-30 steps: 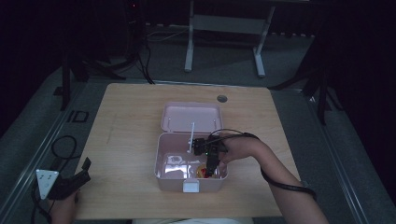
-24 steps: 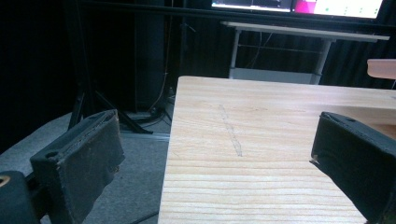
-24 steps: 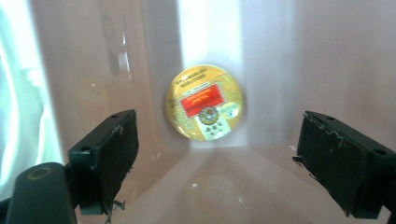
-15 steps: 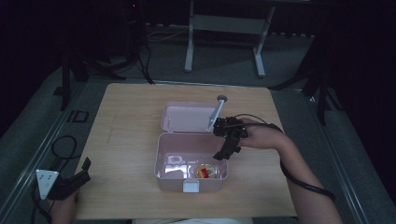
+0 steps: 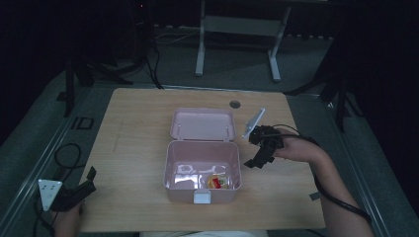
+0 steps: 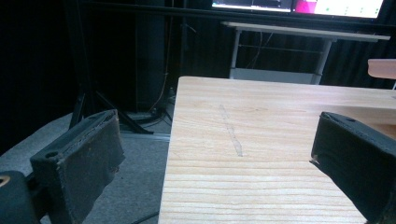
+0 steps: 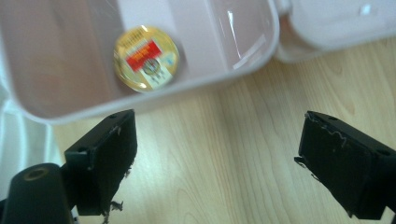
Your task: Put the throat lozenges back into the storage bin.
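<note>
Here the right gripper (image 7: 215, 163), jaws wide and empty, hovers beside the box (image 7: 196, 79) holding the tin (image 7: 145, 58).

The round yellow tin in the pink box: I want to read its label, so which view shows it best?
The right gripper view: the round yellow tin is large there, its red label facing the camera, though blurred. The high view shows it small in the pink box. The left gripper view shows bare table.
</note>
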Tool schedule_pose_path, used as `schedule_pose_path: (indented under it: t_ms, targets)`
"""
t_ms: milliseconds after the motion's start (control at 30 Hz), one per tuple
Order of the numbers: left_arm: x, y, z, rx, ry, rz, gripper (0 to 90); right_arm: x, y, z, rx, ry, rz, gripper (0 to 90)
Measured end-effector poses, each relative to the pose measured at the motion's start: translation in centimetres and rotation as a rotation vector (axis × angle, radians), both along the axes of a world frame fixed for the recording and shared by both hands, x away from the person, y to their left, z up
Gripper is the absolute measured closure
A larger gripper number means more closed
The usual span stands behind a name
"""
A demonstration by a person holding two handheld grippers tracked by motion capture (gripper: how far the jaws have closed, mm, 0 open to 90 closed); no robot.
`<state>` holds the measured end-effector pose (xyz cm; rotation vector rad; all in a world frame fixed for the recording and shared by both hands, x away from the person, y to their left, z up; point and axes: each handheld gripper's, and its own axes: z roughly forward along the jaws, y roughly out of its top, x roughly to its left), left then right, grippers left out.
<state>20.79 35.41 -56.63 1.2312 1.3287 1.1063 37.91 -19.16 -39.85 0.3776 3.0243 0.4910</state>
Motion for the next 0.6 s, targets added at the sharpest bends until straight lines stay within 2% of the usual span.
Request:
schedule_pose_path:
  t_ms: [33, 100, 133, 167, 200, 333, 367, 400, 433, 500, 600]
  targets:
    - [0.0, 0.0, 0.0, 0.000, -0.001, 0.000, 2.5, 0.4, -0.7, -1.5, 0.015, -0.019, -0.032, 11.3]
    - [0.0, 0.0, 0.0, 0.000, -0.001, 0.000, 2.5, 0.5, -0.9, -1.9, 0.030, -0.026, -0.044, 11.3]
    - [0.0, 0.0, 0.0, 0.000, -0.001, 0.000, 2.5, 0.8, -1.4, -3.4, 0.061, -0.041, -0.078, 11.3]
    - [0.0, 0.0, 0.0, 0.000, 0.000, 0.000, 2.5, 1.0, -1.6, -3.9, 0.070, -0.053, -0.091, 11.3]
    - [0.0, 0.0, 0.0, 0.000, -0.001, 0.000, 2.5, 1.0, -1.6, -3.9, 0.070, -0.053, -0.091, 11.3]
    - [0.0, 0.0, 0.0, -0.002, 0.000, -0.001, 2.5, 1.7, -2.5, -6.8, 0.124, -0.058, -0.166, 11.3]
    - [0.0, 0.0, 0.0, -0.001, 0.000, 0.000, 2.5, 1.8, -2.6, -7.1, 0.133, -0.059, -0.175, 11.3]
    - [0.0, 0.0, 0.0, -0.001, 0.000, -0.001, 2.5, 2.0, -2.8, -7.8, 0.158, -0.065, -0.199, 11.3]
    - [0.0, 0.0, 0.0, -0.002, 0.000, -0.001, 2.4, 2.1, -3.1, -9.0, 0.181, -0.100, -0.237, 11.3]
    - [0.0, 0.0, 0.0, -0.001, 0.000, -0.001, 2.5, 2.1, -3.3, -9.4, 0.190, -0.110, -0.251, 11.3]
    - [0.0, 0.0, 0.0, -0.001, 0.000, -0.001, 2.5, 2.2, -4.3, -11.1, 0.228, -0.153, -0.330, 11.3]
